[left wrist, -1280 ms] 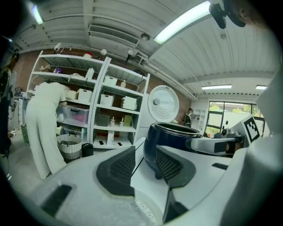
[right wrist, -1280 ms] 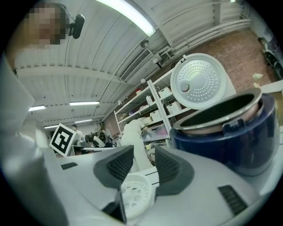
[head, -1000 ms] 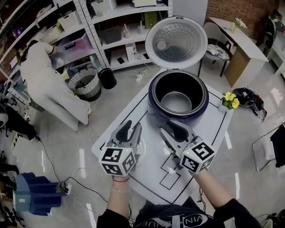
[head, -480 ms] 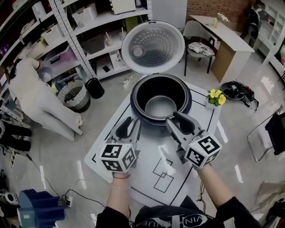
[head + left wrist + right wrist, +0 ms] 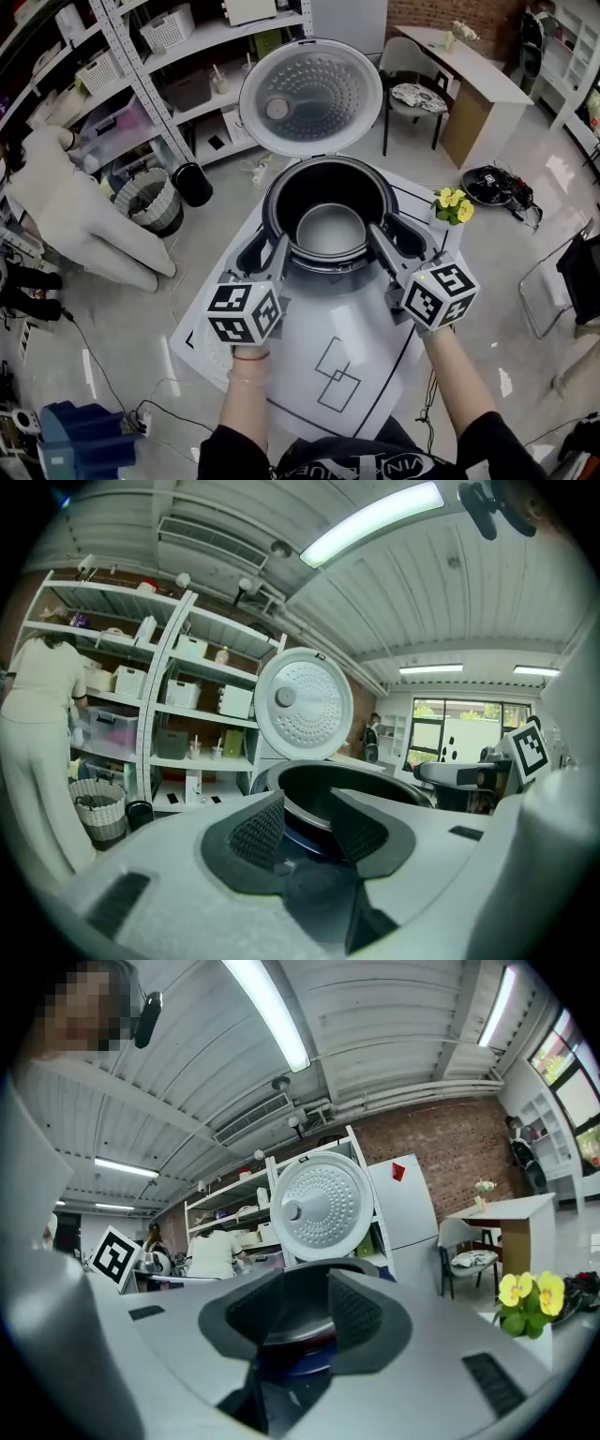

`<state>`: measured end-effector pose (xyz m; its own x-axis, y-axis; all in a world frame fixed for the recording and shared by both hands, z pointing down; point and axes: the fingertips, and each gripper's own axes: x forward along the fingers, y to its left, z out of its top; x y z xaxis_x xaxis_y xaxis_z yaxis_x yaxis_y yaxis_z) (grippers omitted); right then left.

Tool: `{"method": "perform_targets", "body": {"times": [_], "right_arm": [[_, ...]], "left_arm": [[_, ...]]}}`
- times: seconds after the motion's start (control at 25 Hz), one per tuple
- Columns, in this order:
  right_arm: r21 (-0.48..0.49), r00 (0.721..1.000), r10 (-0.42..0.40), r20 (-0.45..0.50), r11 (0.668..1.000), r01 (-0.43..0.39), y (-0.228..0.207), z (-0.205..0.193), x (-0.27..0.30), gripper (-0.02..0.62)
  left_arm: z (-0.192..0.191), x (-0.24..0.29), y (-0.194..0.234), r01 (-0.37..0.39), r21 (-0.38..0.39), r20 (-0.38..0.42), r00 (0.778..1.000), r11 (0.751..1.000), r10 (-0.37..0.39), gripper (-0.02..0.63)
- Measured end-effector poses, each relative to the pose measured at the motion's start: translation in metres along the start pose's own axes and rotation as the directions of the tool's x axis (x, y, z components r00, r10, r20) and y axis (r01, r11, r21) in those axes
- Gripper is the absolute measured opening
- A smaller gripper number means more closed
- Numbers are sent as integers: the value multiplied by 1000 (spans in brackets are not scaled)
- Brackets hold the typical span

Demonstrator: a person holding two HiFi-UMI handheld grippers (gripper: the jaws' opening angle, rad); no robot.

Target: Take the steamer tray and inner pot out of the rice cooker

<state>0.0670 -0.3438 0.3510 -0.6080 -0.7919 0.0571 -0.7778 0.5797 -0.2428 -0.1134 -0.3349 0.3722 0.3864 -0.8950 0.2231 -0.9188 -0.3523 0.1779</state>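
The dark blue rice cooker (image 5: 281, 192) stands on the white table with its round lid (image 5: 309, 98) swung up behind it. Inside it sits the inner pot (image 5: 326, 228), dark-walled with a pale grey bottom; I cannot tell a steamer tray apart in it. My left gripper (image 5: 265, 251) is at the cooker's near left side and my right gripper (image 5: 394, 239) at its near right side. Both stand open and hold nothing. In the left gripper view the cooker's rim (image 5: 375, 782) shows between the open left gripper (image 5: 309, 822) jaws. In the right gripper view the rim (image 5: 291, 1321) lies between the open right gripper (image 5: 300, 1314) jaws.
A small pot of yellow flowers (image 5: 452, 202) stands on the table (image 5: 309, 375) right of the cooker. A person in white (image 5: 66, 202) bends at the shelves (image 5: 178, 66) on the left, beside a woven basket (image 5: 150, 202). A chair (image 5: 417, 94) and desk (image 5: 478, 80) stand behind.
Both grippers have moved forward from the table's near part up to the cooker and now flank its front. Their jaws stay just as wide.
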Motion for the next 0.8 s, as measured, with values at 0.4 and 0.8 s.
{"method": "perform_targets", "body": {"times": [0.4, 0.8], "right_arm": [[11, 994, -63, -87, 998, 64, -54, -4, 25, 150], [85, 983, -59, -171, 994, 74, -72, -17, 45, 167]], "left_arm": [[0, 26, 14, -1, -78, -23, 1000, 997, -1, 163], [0, 42, 13, -39, -75, -42, 998, 996, 36, 187]]}}
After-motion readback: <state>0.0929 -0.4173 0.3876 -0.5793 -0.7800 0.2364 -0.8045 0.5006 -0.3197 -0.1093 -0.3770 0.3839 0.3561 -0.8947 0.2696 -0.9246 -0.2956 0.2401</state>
